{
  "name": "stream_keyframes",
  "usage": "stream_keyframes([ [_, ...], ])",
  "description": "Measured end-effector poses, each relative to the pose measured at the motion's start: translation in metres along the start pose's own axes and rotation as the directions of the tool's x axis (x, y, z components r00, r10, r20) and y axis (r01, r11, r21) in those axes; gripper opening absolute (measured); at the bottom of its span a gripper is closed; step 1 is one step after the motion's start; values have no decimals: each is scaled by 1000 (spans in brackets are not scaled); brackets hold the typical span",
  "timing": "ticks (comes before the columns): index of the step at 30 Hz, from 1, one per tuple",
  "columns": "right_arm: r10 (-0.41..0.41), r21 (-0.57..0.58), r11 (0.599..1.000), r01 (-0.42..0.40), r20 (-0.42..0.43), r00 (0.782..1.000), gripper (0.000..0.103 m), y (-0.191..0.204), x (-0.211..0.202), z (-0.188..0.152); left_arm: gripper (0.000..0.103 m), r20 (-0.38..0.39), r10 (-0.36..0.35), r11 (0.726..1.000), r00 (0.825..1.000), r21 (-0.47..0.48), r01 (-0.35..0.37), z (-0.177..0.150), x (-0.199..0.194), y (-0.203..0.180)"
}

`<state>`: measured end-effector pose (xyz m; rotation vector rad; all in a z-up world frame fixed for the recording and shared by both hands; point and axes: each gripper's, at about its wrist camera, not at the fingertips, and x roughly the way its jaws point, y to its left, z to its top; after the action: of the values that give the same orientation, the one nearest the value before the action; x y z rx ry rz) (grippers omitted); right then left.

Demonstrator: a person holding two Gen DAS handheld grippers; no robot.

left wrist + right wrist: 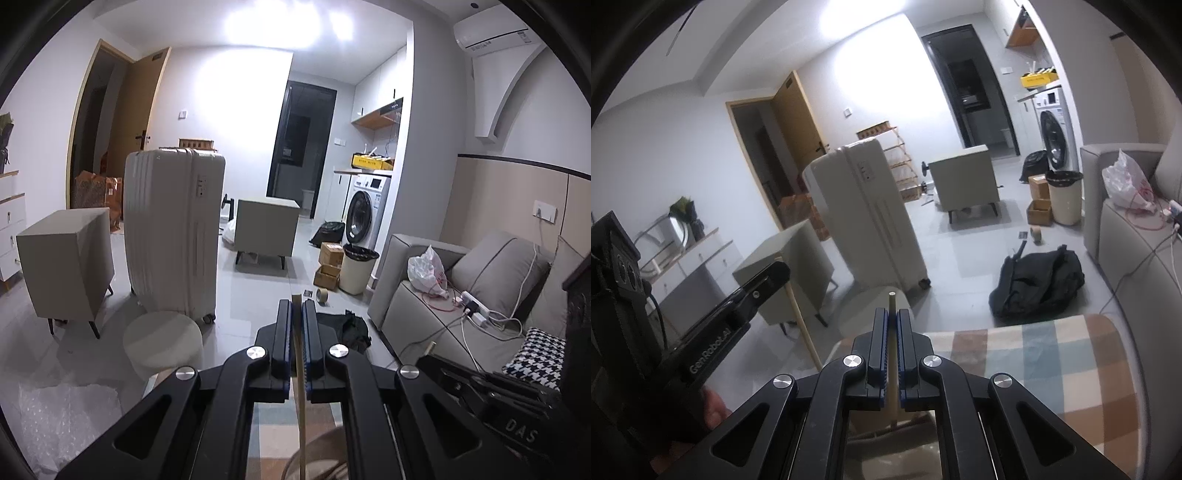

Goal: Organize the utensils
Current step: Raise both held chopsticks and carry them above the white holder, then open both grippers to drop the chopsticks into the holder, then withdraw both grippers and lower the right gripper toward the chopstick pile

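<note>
My left gripper (297, 306) is shut on a thin pale wooden chopstick (302, 424) that runs up between its blue pads and pokes out just past the tips. My right gripper (893, 314) is likewise shut on a second wooden chopstick (892, 301), whose round end stands above the fingers. In the right wrist view the left gripper (781, 271) shows at the left with its chopstick (803, 325) slanting down below it. Both are held above a table with a checked cloth (1052, 354). A round pale container rim (317, 454) shows below the left jaws.
A white suitcase (173, 232) and a round stool (162, 339) stand on the floor ahead. Grey cabinets (66, 262) are at the left, a sofa (480, 280) with cables at the right. A black backpack (1038, 280) lies on the floor.
</note>
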<state>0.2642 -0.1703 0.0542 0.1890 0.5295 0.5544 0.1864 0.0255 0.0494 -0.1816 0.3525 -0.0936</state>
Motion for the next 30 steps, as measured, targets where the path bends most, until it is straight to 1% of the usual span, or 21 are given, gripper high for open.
stream_keyframes([
  [2,6,-13,1000,-6,-8,1000,4,3,0,0,1,-26,-16,1000,1000,2,16,-1,-5,0],
  [4,21,-14,1000,-21,-22,1000,4,5,-1,0,1,-83,-46,999,996,7,47,-2,-6,-1],
  [6,19,-2,1000,-19,-40,999,7,6,-3,1,1,-111,-57,998,992,3,58,-2,-10,-1],
  [7,12,5,1000,-12,-44,999,7,6,-5,0,1,-138,-69,998,988,-4,69,-2,-11,-1],
  [9,9,25,1000,-7,-60,998,14,4,-11,0,1,-205,-104,995,973,-12,103,-1,-8,-4],
  [10,0,39,999,3,-72,997,23,2,-13,-1,1,-225,-95,995,970,-6,97,-2,-9,-4],
  [11,-13,53,998,17,-76,997,28,0,-17,-2,3,-243,-78,997,967,0,81,-3,-10,-7],
  [12,-19,66,998,24,-77,997,28,-1,-22,-3,6,-259,-69,997,963,1,72,-3,-11,-8],
  [13,-23,78,996,29,-72,997,28,-3,-29,-4,15,-274,-63,998,960,-7,63,-4,-14,-8],
  [14,-32,92,995,38,-63,997,31,-5,-37,-6,28,-279,-58,998,959,-18,55,-4,-18,-8],
  [15,-41,109,993,47,-55,998,34,-7,-46,-9,34,-280,-50,999,959,-34,42,-3,-24,-8],
  [16,-46,122,991,52,-52,998,38,-8,-52,-11,43,-274,-44,999,961,-44,33,-4,-31,-6],
  [17,-51,134,989,57,-49,998,39,-9,-60,-15,48,-266,-33,999,963,-47,21,-4,-39,-6],
  [19,-65,146,987,71,-49,997,41,-11,-76,-24,54,-265,-5,999,964,-37,-4,-4,-49,-8],
  [21,-74,149,985,81,-52,996,42,-11,-88,-32,57,-272,4,999,962,-36,-14,-6,-60,-11],
  [23,-84,157,983,92,-53,995,48,-10,-101,-40,65,-280,20,999,960,-31,-30,-9,-71,-15],
  [25,-85,169,981,92,-49,995,50,-8,-114,-51,67,-276,37,999,960,-20,-45,-11,-79,-18],
  [27,-87,168,981,93,-46,995,55,-5,-124,-61,73,-269,53,998,962,-3,-56,-14,-90,-23],
  [28,-89,166,982,95,-44,995,58,-3,-129,-64,77,-267,62,998,962,4,-63,-16,-94,-27],
  [30,-90,159,983,93,-31,996,61,2,-140,-73,80,-263,67,998,962,13,-66,-20,-100,-29],
])
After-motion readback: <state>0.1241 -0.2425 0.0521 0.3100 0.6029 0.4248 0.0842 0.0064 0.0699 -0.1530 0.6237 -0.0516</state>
